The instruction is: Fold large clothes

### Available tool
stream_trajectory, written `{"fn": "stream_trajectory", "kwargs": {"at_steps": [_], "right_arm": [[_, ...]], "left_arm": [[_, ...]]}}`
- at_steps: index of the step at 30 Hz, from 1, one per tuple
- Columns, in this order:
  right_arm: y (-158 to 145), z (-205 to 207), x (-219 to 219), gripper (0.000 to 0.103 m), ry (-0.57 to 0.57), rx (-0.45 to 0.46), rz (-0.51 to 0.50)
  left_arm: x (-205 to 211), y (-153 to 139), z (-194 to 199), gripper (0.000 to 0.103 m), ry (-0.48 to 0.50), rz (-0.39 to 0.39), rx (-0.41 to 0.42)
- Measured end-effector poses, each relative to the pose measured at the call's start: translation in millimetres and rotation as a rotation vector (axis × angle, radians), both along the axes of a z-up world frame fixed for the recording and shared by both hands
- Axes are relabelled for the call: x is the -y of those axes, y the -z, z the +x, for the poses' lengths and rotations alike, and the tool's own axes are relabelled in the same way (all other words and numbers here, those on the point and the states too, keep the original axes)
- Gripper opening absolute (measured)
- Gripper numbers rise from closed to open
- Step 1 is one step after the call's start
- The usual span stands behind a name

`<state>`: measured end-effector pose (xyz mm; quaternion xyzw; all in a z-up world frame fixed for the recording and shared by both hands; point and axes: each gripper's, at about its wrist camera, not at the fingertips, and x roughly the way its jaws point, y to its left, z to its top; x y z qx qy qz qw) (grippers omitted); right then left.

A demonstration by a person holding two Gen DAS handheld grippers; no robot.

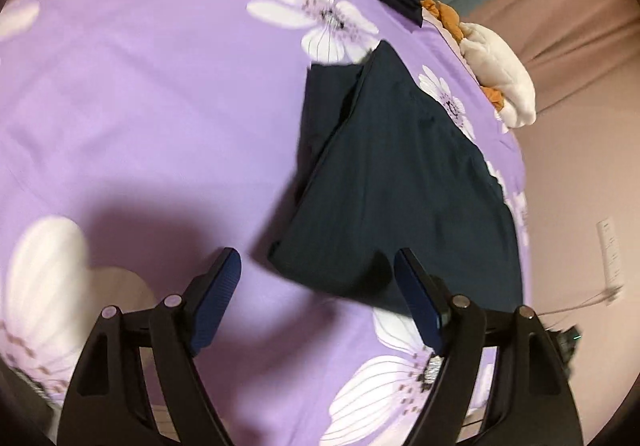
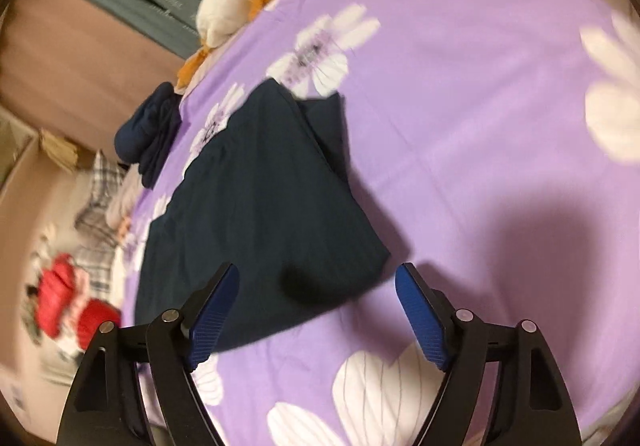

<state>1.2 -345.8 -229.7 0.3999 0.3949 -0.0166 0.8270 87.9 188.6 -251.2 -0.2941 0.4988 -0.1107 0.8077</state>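
Blue-padded fingers [image 1: 218,300] of my left gripper [image 1: 318,266] stand wide with nothing between them, hanging just above the purple flowered bedsheet [image 1: 160,106]; my right gripper [image 2: 316,280] is spread just as wide and is equally empty. Both point down at the dark folded garment [image 1: 400,186], which lies flat on the bed near its edge, its long axis running away from me toward the far side. From the left gripper its near corner sits just ahead and to the right, under the right-hand finger; from the right gripper the garment [image 2: 260,198] spreads ahead and to the left, its near edge passing behind the left finger. I judge both hands about equally near that end. A second dark bundle [image 2: 148,134] and a white-and-orange soft toy [image 1: 500,78] lie at the bed's edge beyond. Motion blur smears everything, so I cannot count the garment's layers, and the red and checked things [image 2: 80,246] beside the bed are unreadable.
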Motion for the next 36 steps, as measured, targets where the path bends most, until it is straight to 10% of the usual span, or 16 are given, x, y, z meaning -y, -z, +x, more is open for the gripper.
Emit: {"fn": "stream_trajectory", "kwargs": {"at_steps": [17, 28, 36], "right_arm": [[21, 37, -23, 0.084, 0.019, 0.045, 0.177], [7, 42, -22, 0.029, 0.031, 0.061, 0.058], [-19, 45, -31, 0.021, 0.004, 0.112, -0.072]], "left_arm": [[40, 3, 29, 0.075, 0.033, -0.034, 0.025], [51, -7, 28, 0.037, 0.057, 0.138, 0.070], [67, -20, 22, 0.026, 0.091, 0.281, 0.130]]}}
